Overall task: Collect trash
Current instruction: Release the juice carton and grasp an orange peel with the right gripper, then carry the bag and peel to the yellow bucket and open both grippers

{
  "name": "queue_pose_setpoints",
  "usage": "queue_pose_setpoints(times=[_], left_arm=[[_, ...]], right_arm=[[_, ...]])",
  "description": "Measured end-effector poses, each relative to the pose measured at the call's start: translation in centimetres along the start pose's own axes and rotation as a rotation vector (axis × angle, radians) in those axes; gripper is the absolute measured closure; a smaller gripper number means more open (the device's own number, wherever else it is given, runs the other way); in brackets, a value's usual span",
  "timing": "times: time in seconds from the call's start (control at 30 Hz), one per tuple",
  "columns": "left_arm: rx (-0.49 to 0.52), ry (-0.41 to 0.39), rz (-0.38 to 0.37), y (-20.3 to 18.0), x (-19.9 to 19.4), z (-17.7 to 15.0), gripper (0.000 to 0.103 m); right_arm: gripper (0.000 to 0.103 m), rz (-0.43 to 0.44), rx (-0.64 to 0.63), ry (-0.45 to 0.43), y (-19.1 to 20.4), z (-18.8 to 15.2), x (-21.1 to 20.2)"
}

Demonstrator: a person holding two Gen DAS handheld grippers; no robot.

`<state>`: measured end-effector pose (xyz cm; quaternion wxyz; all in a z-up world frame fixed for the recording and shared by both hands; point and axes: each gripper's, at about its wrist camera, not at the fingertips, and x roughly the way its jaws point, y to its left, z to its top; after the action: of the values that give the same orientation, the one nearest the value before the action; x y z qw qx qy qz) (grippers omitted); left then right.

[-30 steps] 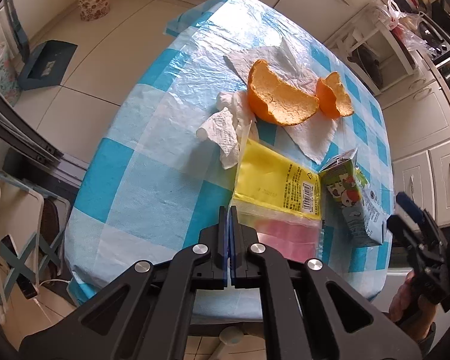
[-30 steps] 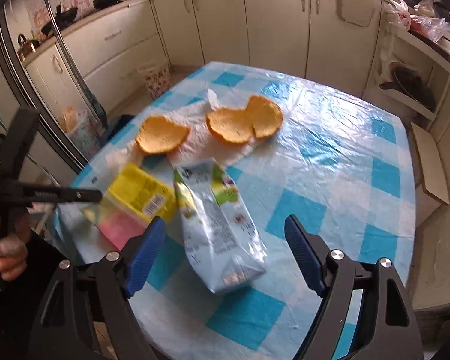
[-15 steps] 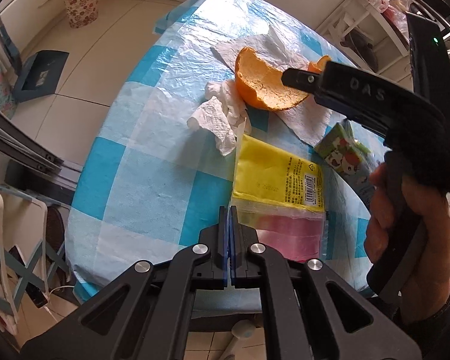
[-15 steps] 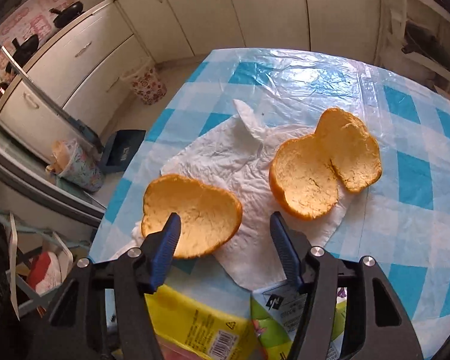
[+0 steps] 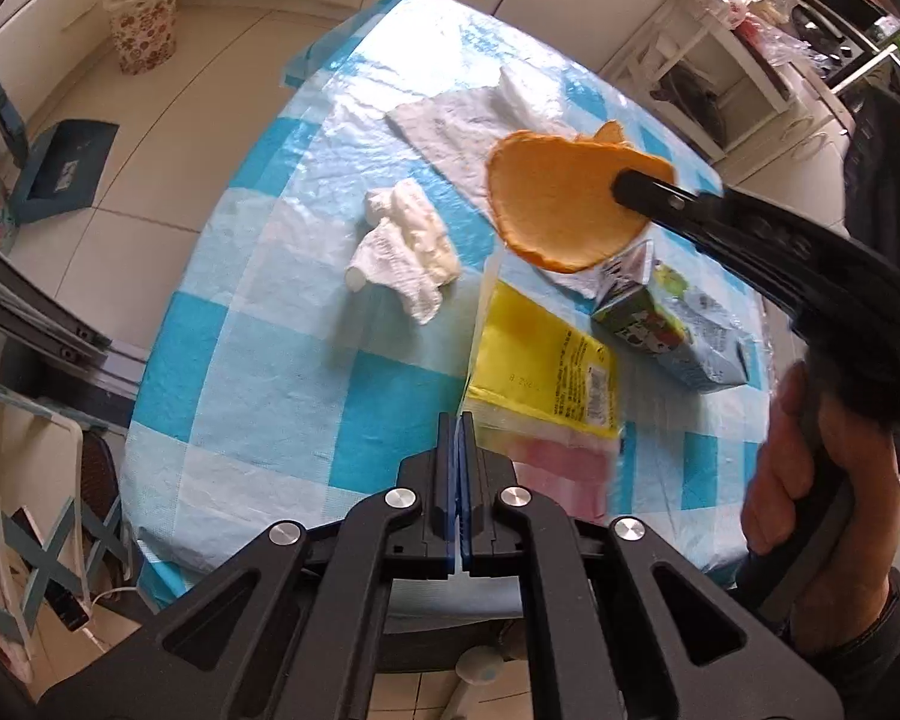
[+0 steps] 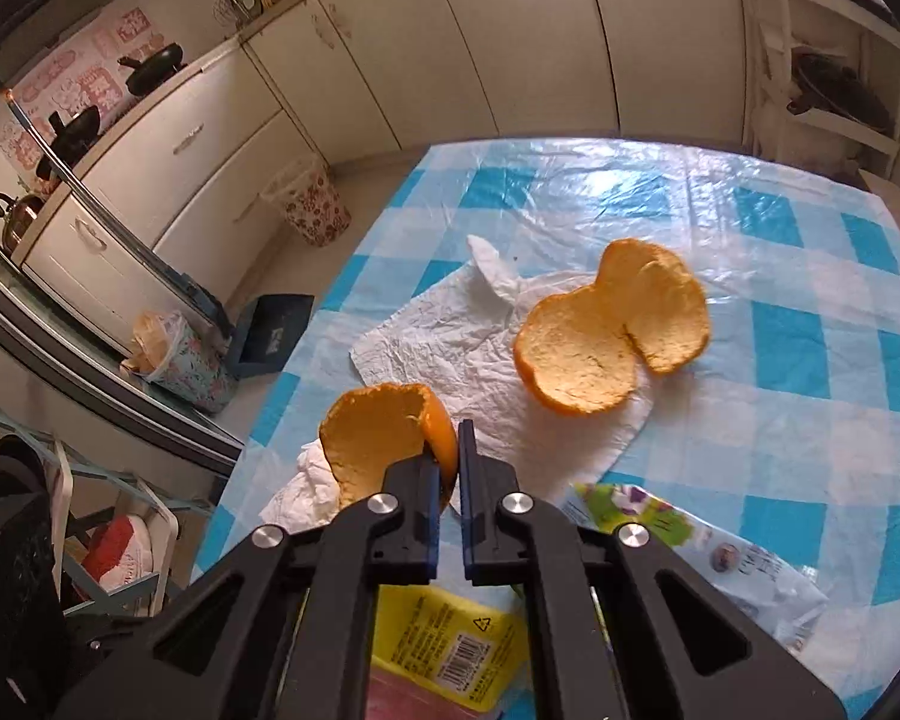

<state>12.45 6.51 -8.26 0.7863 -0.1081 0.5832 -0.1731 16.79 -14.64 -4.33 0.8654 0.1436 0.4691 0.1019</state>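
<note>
Tilting leftward, hollow side perhaps upward, orange peel (image 6: 384,438) in right hand-held gripper (image 6: 448,450)

The right gripper (image 6: 449,450), wide open over the juice carton (image 5: 672,330) a second ago, now reaches across the checked table (image 5: 270,324). Its jaws have just been closing and now pinch the rim of the near orange peel (image 6: 384,438), which tilts up off the paper towel (image 6: 450,342) where it lay flat before.
</note>
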Motion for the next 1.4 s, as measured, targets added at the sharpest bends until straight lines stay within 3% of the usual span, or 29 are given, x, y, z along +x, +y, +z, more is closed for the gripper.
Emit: queue_pose_setpoints(times=[0.3, 0.63, 0.77, 1.07, 1.2, 1.4], left_arm=[[0.077, -0.155, -0.145, -3.4, -3.4, -0.3, 0.102], [0.232, -0.22, -0.342, -11.2, -5.1, -2.4, 0.102], [0.296, -0.2, -0.393, -15.4, -4.7, -3.4, 0.102], [0.519, -0.099, -0.412, -29.0, -0.8, -7.4, 0.102], [0.632, -0.046, -0.404, -35.8, 2.5, -9.9, 0.102], [0.739, 0.052, -0.345, -42.0, 9.0, -13.2, 0.102]], right_arm=[[0.097, -0.069, 0.026, -0.192, -4.8, -3.8, -12.1], [0.097, -0.221, 0.173, -0.296, -13.8, -11.9, -21.8], [0.097, -0.289, 0.241, -0.297, -17.4, -15.7, -23.7], [0.097, -0.432, 0.355, -0.259, -24.8, -23.4, -25.7], [0.097, -0.485, 0.37, -0.23, -27.1, -25.2, -25.3], [0.097, -0.541, 0.386, -0.173, -30.6, -27.3, -23.7]])
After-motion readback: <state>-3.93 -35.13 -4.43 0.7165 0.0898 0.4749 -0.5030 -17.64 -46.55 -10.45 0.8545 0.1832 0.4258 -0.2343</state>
